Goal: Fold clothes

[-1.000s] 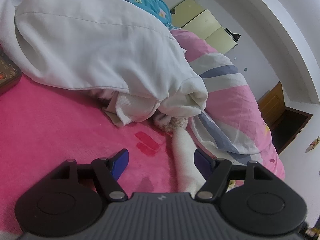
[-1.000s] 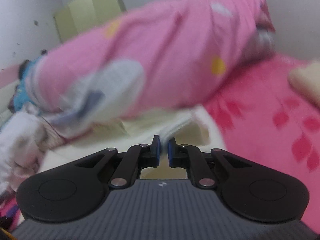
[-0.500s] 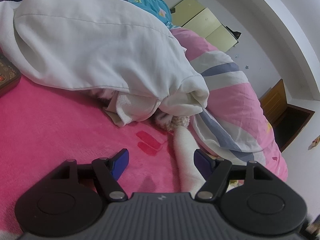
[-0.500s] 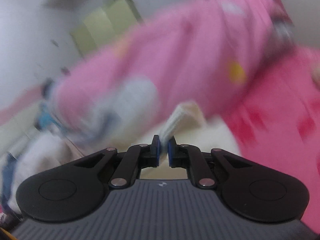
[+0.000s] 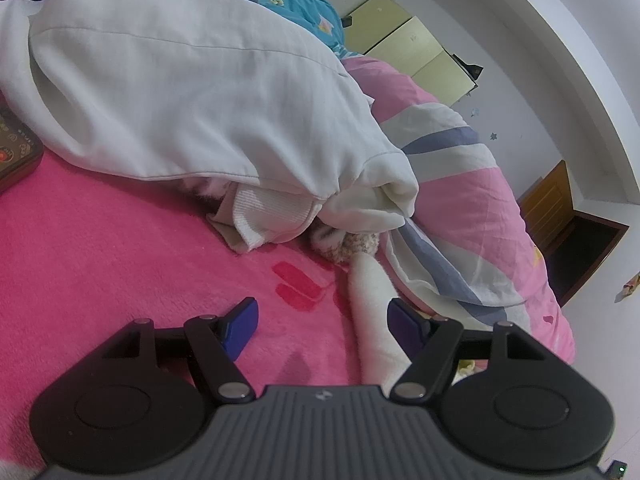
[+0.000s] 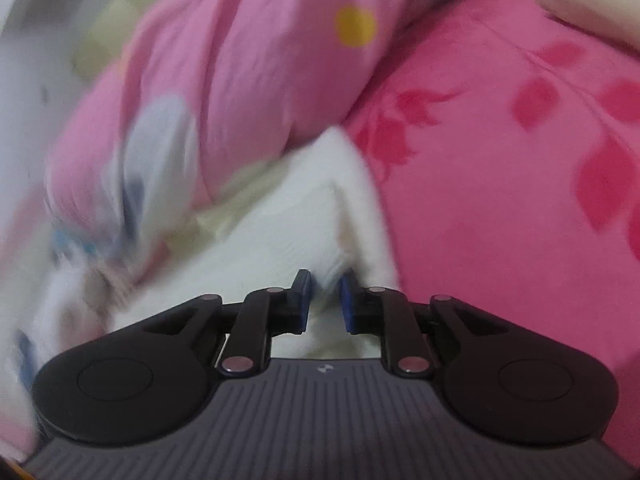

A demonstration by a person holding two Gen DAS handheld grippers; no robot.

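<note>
In the left wrist view my left gripper point(image 5: 322, 322) hangs open over the pink bedsheet point(image 5: 100, 264). A white fuzzy strip of clothing point(image 5: 370, 304) lies between its fingers, close against the right pad point(image 5: 402, 322). Beyond it sits a heap of clothes: a large white garment point(image 5: 192, 92) over a ribbed cream piece point(image 5: 272, 220). In the blurred right wrist view my right gripper point(image 6: 325, 292) has its jaws opening. A folded cream knit garment point(image 6: 288, 232) lies under them with its edge in the narrow gap, and the pads do not press on it.
A pink quilt point(image 5: 472, 200) with grey and white stripes runs along the right of the bed and fills the upper part of the right wrist view as pink quilt point(image 6: 248, 60). A person in a blue top point(image 5: 304, 4) lies at the far end. A dark box point(image 5: 16, 156) sits at the left edge.
My right gripper swung down and across toward the sheet with the cream garment, and its shut pads have parted a little. The left gripper has kept still.
</note>
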